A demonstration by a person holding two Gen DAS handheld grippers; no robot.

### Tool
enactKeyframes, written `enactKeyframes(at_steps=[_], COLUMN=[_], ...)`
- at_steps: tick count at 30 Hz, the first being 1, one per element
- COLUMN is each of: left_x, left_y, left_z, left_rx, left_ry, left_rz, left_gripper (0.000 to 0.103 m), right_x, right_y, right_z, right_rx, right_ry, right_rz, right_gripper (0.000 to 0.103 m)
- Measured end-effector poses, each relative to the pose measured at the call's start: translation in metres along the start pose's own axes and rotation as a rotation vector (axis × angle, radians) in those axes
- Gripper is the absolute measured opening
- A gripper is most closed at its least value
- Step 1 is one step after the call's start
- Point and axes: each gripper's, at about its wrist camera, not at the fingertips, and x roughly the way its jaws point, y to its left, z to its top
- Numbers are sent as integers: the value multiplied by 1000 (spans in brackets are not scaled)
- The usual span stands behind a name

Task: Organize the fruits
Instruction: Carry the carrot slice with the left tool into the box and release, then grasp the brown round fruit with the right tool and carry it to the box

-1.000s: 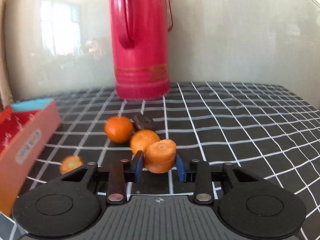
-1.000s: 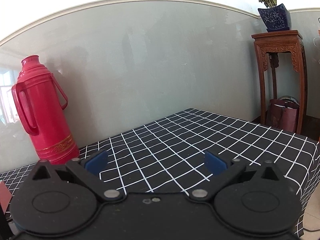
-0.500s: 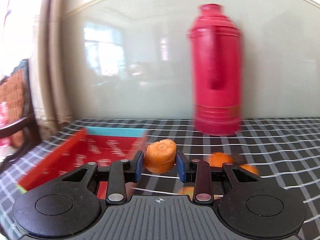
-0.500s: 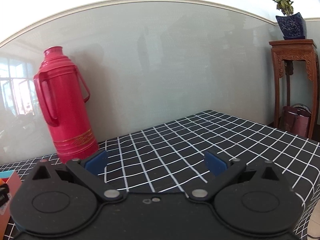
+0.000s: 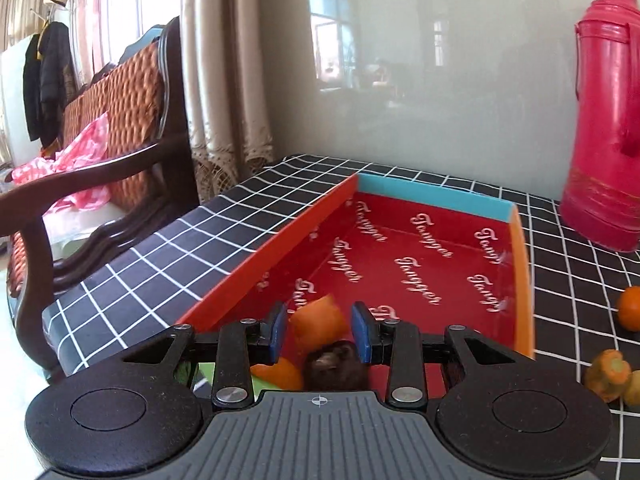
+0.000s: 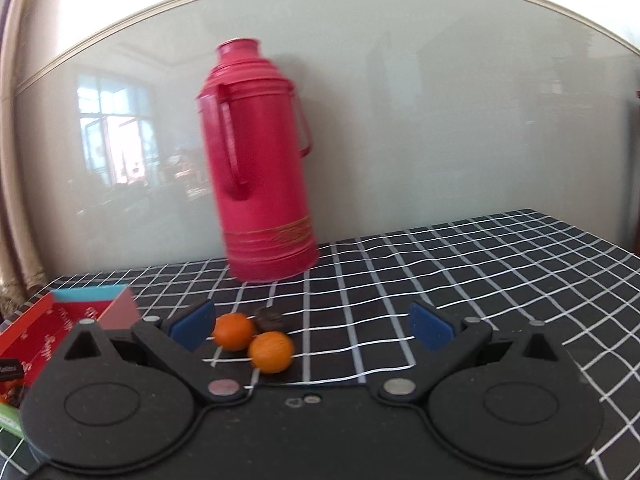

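My left gripper (image 5: 319,333) hangs over the near end of the red box (image 5: 404,268). The carrot piece (image 5: 318,320) sits between its blue pads, tilted, with small gaps at its sides, so the jaws look opened off it. Below it in the box lie a dark fruit (image 5: 336,366) and an orange piece (image 5: 280,372). My right gripper (image 6: 312,324) is open and empty above the table. Two oranges (image 6: 232,330) (image 6: 271,351) and a dark fruit (image 6: 269,317) lie ahead of it, left of centre. The red box also shows in the right wrist view (image 6: 52,328).
A tall red thermos (image 6: 260,168) stands at the back against the glossy wall; it also shows in the left wrist view (image 5: 608,120). An orange (image 5: 630,307) and a carrot piece (image 5: 608,372) lie right of the box. A wooden chair (image 5: 100,152) stands beyond the table's left edge.
My left gripper swung left from the fruit pile to above the red box and its jaws opened off the carrot piece. My right gripper turned left; the oranges came into its view.
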Motion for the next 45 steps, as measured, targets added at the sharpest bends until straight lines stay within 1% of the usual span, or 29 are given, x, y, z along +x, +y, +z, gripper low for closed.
enactKeyframes(at_steps=[1,2,3,5,6,8,10,11,12,13,14,15,16,17,19,20,21,24,29,33,37,41,43,45], left_x=[-1,-2,-4,-9,-12,-19,-25,-28,-31,-34,-37,-40,-43,-46,-54,-57,-60,-64,-59,-56,-50,-44,-43,-45], left_y=[4,7,9,14,15,19,21,22,23,25,26,28,30,33,38,40,41,42,42,43,48,55,58,60], left_z=[0,0,1,1,1,1,3,3,4,4,5,6,6,7,6,5,4,2,0,-1,-1,-1,-1,-1], left_rx=[-4,-5,-7,-25,-31,-27,-21,-16,-11,-7,-6,-5,-3,1,10,13,17,26,37,30,16,-12,-24,-32], left_ry=[-3,-6,-8,-26,-36,-63,-85,-97,-107,-115,-122,-130,-137,-144,-163,-173,-181,-201,-193,-184,-169,-148,-147,-154], left_rz=[-4,-10,-12,-19,-18,-37,-48,-51,-55,-60,-66,-71,-76,-80,-85,-83,-80,-67,-67,-60,-43,-24,-15,-5], left_gripper=[36,39,54,72,74,75,75,75,75,75,75,75,75,75,77,79,82,85,85,86,87,88,88,89], right_x=[1,3,4,7,9,13,16,18,20,22,24,27,29,31,36,38,41,46,56,62,65,62,56,46], right_y=[6,11,17,28,33,45,53,56,57,58,58,57,56,54,51,50,49,48,47,49,45,45,47,51], right_z=[-1,-2,-3,-5,-7,-10,-14,-17,-19,-20,-21,-22,-22,-23,-26,-27,-28,-31,-35,-35,-35,-35,-31,-25], right_rx=[-10,-22,-32,-54,-68,-107,-136,-141,-140,-137,-131,-124,-115,-106,-91,-89,-86,-67,-30,-10,41,42,24,5], right_ry=[6,13,21,40,50,75,103,119,133,147,160,172,186,200,224,235,244,267,301,308,317,305,271,223], right_rz=[18,35,51,91,113,147,172,182,188,190,188,181,174,165,146,141,139,145,159,177,195,192,185,208], right_gripper=[97,97,96,95,92,87,73,70,63,58,57,49,39,36,34,34,32,30,24,18,17,16,16,16])
